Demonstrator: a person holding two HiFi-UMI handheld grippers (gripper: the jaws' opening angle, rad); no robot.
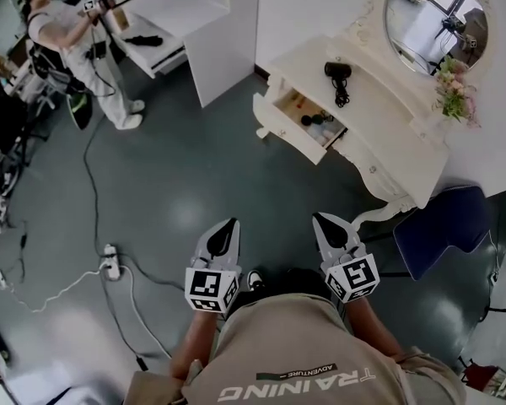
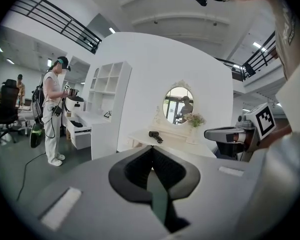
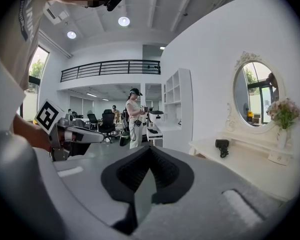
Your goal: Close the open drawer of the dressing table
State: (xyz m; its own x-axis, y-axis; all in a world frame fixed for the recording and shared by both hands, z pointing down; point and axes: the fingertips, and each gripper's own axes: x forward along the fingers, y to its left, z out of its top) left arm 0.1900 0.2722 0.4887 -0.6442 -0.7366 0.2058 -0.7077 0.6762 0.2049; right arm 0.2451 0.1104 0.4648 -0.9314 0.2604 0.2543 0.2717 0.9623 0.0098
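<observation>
Facing the open drawer [image 1: 283, 126], left claw [image 1: 232, 222] and right claw [image 1: 318, 217] sit pressed together; drawer contents indistinct.

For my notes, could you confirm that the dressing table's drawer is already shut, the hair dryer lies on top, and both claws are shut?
Not quite: the head view shows the drawer open, with items inside. The hair dryer does lie on the dressing table, and the left claw and right claw are shut.

Person [image 1: 84, 45] standing upper left by white desk [image 1: 173, 15]; power strip [image 1: 110, 262] on floor [image 1: 194, 167] lower left; blue chair [image 1: 438, 226] right; flowers [image 1: 454, 91] upper right.
</observation>
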